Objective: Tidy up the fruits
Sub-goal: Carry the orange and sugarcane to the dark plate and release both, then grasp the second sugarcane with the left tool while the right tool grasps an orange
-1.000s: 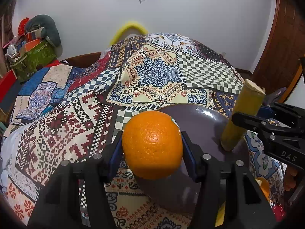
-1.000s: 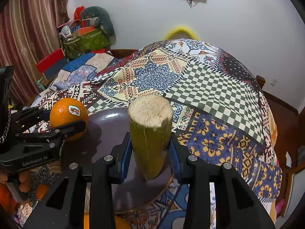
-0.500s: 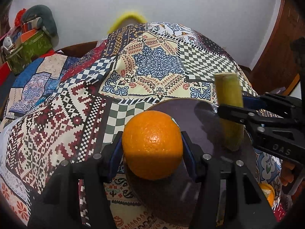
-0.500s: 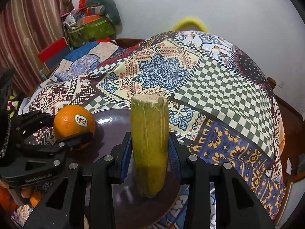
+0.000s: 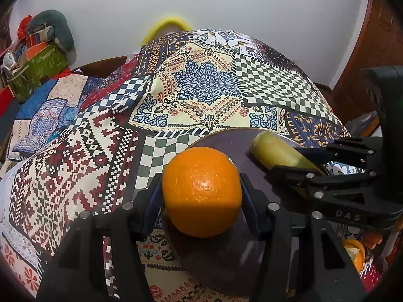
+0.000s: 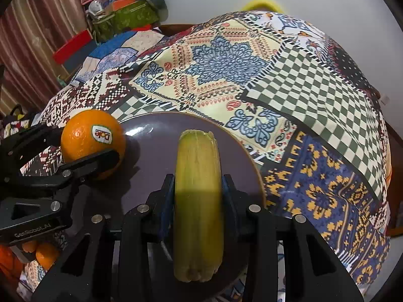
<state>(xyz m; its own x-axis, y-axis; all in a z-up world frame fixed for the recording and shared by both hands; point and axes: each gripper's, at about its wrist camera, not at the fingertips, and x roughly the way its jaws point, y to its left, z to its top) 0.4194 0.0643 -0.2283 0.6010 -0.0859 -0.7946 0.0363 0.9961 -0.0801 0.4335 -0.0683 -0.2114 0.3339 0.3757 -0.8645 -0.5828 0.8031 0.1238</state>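
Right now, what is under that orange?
The dark plate lies beneath the orange, which the left tool grips. Whether they touch is hidden.

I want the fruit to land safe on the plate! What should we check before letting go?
1. Orange gripped by the left gripper: ok.
2. Green-yellow stalk piece gripped by the right gripper: ok.
3. Both are over the dark plate: ok.
4. Bare plate room between them: ok.
5. Orange touching the plate: cannot tell.
6. Stalk piece resting on the plate: cannot tell.
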